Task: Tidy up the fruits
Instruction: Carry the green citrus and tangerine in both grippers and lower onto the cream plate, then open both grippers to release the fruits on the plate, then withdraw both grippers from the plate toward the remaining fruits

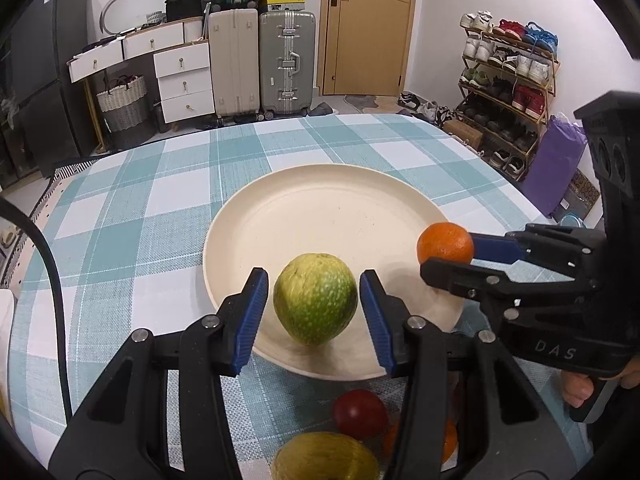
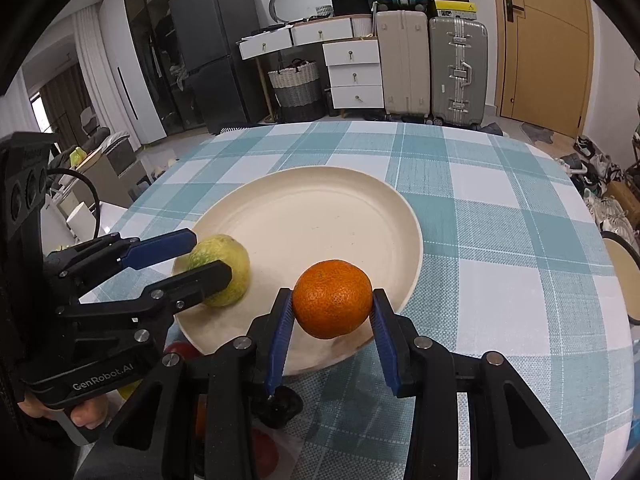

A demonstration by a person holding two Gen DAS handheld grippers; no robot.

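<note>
Two fruits up in the grippers, none set down on the plate (image 1: 340,200) yet. Left gripper (image 1: 314,280) clenched on a green fruit (image 1: 316,300), right gripper (image 2: 332,296) clenched on an orange (image 2: 332,300). Both held just over the round cream plate: seen from the left wrist, green fruit over the 6 o'clock part, orange over the rim near 4 o'clock. Small dark shadow under each, so likely not resting yet, though hard to be sure for the green one. Plate otherwise bare, sitting on a blue and white checked tablecloth (image 1: 140,200).

Left to do, by a guess: lower both, let go, then fetch the rest. Waiting on the cloth past the plate's 6 o'clock edge, close to the person: a red fruit (image 1: 360,414), a yellow-green fruit (image 1: 324,458) and a bit of another orange one (image 1: 450,440), partly hidden behind the gripper. Only an early part of the job done, then.

Green fruit: round, a bit lumpy, dark green with pale speckles and a yellow patch on one side. Kind not clear. Orange: small, round, bright, with tiny dimples in the skin. Blue pads pressed on its left and right sides.
</note>
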